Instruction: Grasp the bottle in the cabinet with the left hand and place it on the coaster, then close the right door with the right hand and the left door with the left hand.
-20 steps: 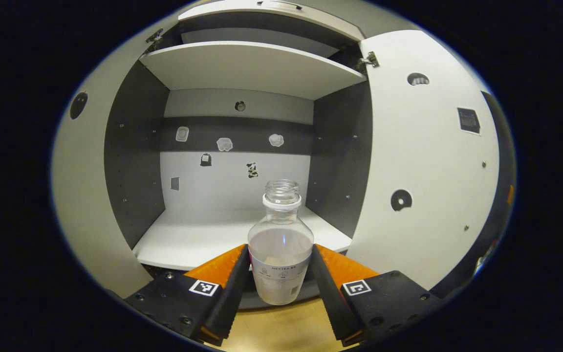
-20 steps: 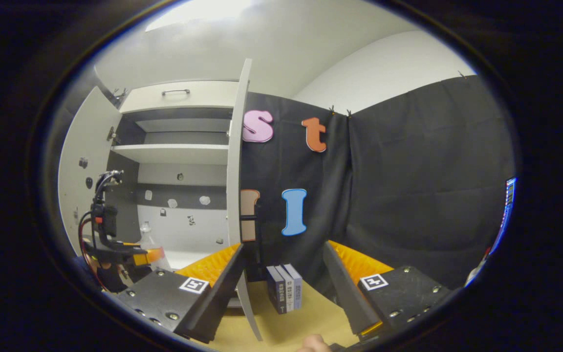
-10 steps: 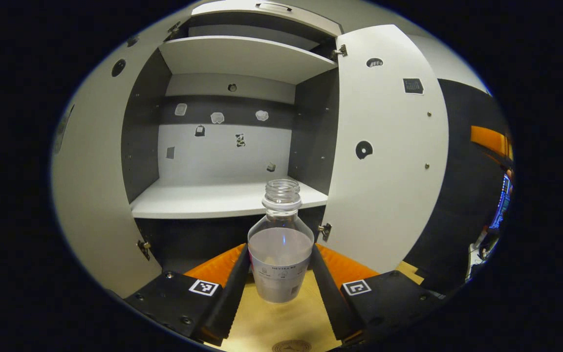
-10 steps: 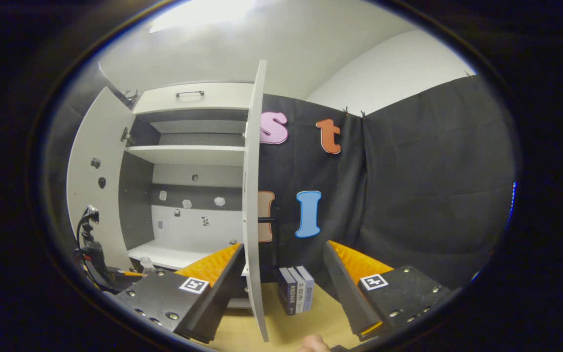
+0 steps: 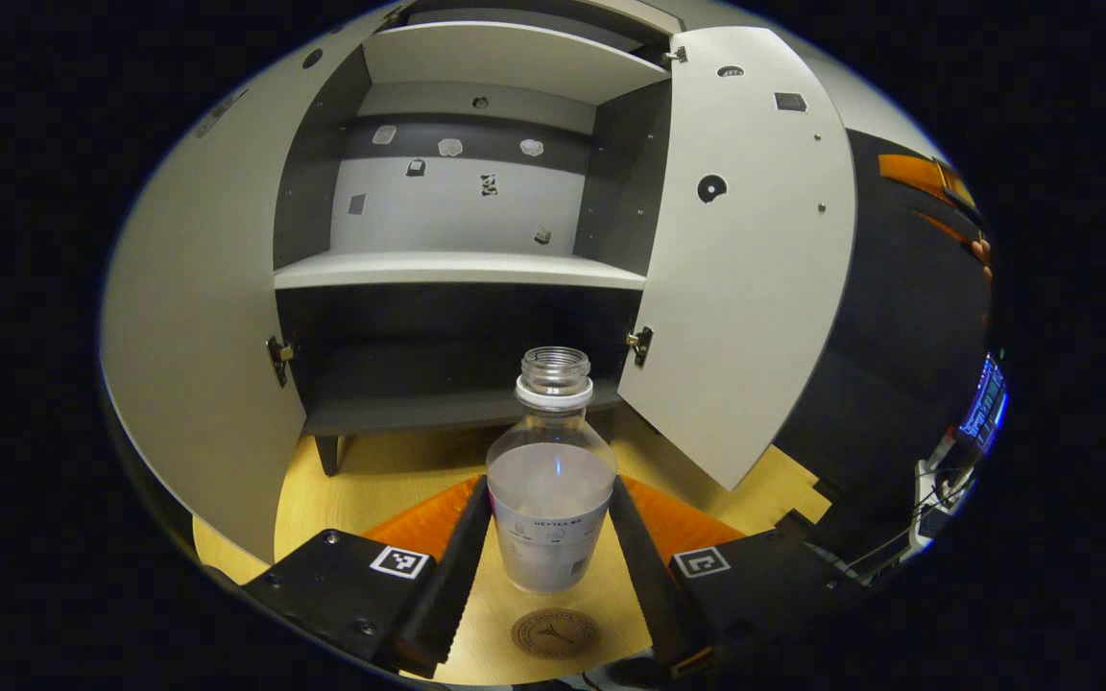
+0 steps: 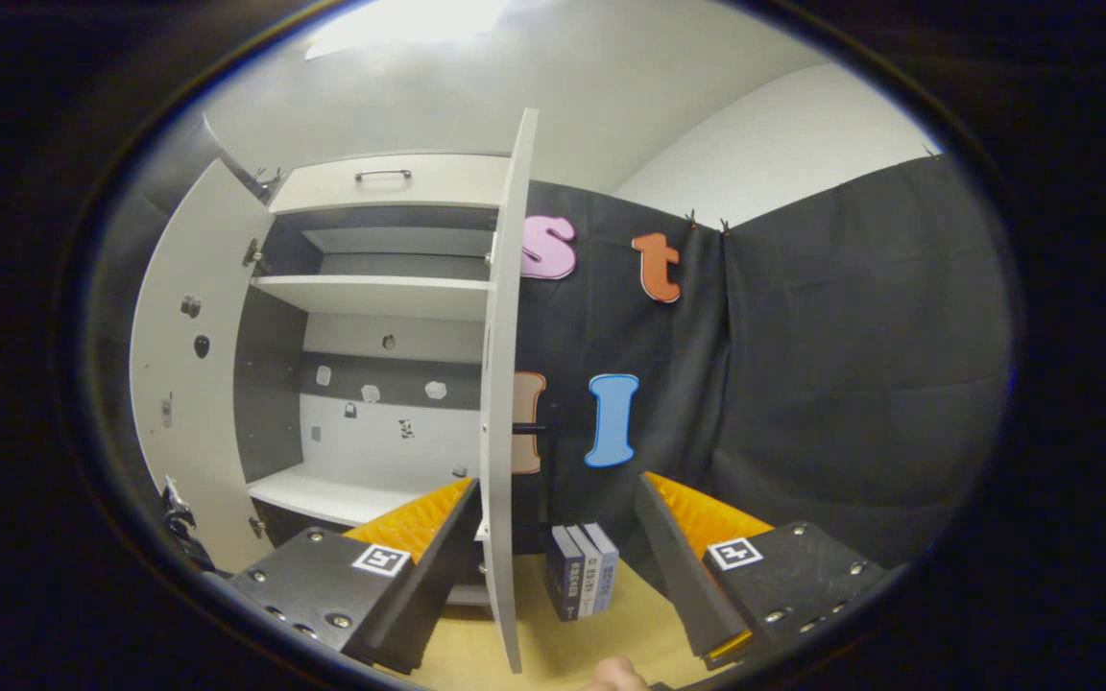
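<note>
In the left gripper view, my left gripper is shut on a clear, capless bottle with a pale label, held upright above the wooden table. A round brown coaster lies on the table just below the bottle's base. The cabinet stands behind with both doors open: left door, right door. In the right gripper view, my right gripper is open with nothing between its fingers, and the right door's edge stands just ahead of it. The left door is swung wide.
A few books stand upright on the wooden table by the booth's wall, right of the open door. A fingertip shows at the bottom edge of the right gripper view. A screen glows at far right.
My left gripper has carried the bottle out of the cabinet and down toward the table; the coaster has come into view beneath it. The right gripper has barely moved.
</note>
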The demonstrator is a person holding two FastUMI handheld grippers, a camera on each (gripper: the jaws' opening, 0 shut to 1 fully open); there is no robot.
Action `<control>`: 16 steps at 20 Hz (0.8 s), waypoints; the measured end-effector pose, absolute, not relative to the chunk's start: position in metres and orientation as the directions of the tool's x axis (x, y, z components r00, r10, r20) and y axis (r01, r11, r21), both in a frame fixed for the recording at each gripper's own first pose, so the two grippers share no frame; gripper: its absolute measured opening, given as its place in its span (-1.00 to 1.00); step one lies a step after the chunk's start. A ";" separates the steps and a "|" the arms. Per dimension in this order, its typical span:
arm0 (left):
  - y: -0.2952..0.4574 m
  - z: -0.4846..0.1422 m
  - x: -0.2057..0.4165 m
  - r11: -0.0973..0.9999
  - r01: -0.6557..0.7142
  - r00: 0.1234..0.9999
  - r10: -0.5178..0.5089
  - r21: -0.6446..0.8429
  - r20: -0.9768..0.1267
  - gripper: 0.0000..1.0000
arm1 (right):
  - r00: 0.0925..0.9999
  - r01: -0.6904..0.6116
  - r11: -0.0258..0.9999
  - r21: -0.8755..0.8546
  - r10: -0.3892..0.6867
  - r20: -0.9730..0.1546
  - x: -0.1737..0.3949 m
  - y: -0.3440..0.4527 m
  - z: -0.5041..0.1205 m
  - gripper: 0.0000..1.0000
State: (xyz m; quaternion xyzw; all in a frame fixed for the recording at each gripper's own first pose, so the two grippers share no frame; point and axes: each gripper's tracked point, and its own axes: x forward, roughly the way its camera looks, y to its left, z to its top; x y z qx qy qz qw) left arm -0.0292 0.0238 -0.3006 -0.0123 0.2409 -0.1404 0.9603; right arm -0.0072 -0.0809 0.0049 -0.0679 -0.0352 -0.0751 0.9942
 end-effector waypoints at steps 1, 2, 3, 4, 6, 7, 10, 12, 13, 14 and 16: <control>0.021 -0.304 -0.033 0.956 0.277 0.845 -0.290 -0.096 -0.450 0.55 | 0.986 0.154 0.980 -0.130 -0.144 0.082 -0.007 -0.081 0.005 0.86; 0.020 -0.308 -0.037 0.953 0.286 0.844 -0.298 -0.096 -0.445 0.55 | 0.986 0.153 0.980 -0.129 -0.143 0.083 -0.006 -0.080 0.005 0.86; 0.019 -0.315 -0.039 0.952 0.293 0.843 -0.302 -0.089 -0.445 0.55 | 0.986 0.151 0.980 -0.126 -0.142 0.083 -0.005 -0.080 0.005 0.86; 0.021 -0.322 -0.042 0.954 0.289 0.841 -0.293 -0.079 -0.454 0.55 | 0.987 0.151 0.981 -0.123 -0.142 0.079 -0.004 -0.081 0.004 0.86; 0.023 -0.338 -0.048 0.956 0.283 0.826 -0.281 -0.071 -0.488 0.56 | 0.987 0.153 0.981 -0.118 -0.146 0.069 -0.003 -0.083 0.001 0.86; 0.022 -0.344 -0.051 0.956 0.283 0.822 -0.284 -0.078 -0.494 0.56 | 0.987 0.155 0.981 -0.118 -0.147 0.068 -0.003 -0.084 0.000 0.94; 0.016 -0.359 -0.061 0.947 0.296 0.806 -0.318 -0.125 -0.499 0.57 | 0.987 0.156 0.980 -0.126 -0.149 0.064 -0.002 -0.086 -0.001 0.94; 0.005 -0.366 -0.071 0.928 0.334 0.793 -0.371 -0.164 -0.483 0.58 | 0.988 0.149 0.981 -0.127 -0.143 0.057 -0.001 -0.086 -0.002 0.86; 0.004 -0.373 -0.076 0.924 0.342 0.786 -0.382 -0.172 -0.486 0.58 | 0.989 0.146 0.981 -0.127 -0.140 0.053 -0.001 -0.085 -0.002 0.86; 0.003 -0.380 -0.079 0.924 0.343 0.782 -0.382 -0.171 -0.493 0.58 | 0.989 0.143 0.982 -0.127 -0.138 0.052 -0.001 -0.086 -0.003 0.86; 0.008 -0.391 -0.084 0.932 0.324 0.781 -0.362 -0.165 -0.509 0.58 | 0.989 0.141 0.982 -0.124 -0.135 0.052 -0.001 -0.085 -0.002 0.86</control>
